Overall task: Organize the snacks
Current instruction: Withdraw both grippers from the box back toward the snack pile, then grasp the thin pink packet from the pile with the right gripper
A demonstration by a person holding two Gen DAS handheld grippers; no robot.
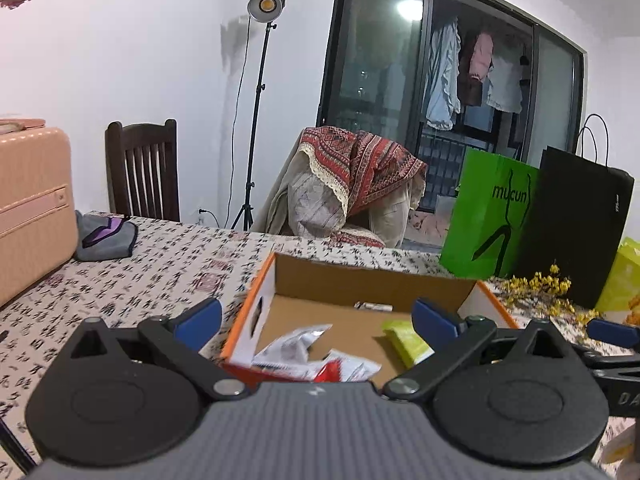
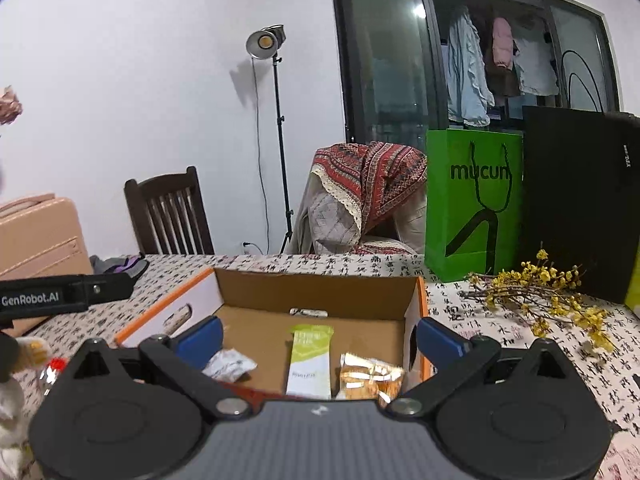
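Both grippers, left (image 1: pixel 316 316) and right (image 2: pixel 318 338), hang over the box (image 2: pixel 316 284), fingers wide apart, empty.
I'd pinch these light, crinkly, slippery packets mid-body, like the green bar (image 2: pixel 310 360).

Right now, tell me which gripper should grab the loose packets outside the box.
Left, probably: left gripper and right gripper both hang open over the box, but the loose packets lie at the right view's left edge, beneath the left one.

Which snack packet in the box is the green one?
The upright-lying green and white packet in the middle of the cardboard box, between the silver packet and the gold packet.
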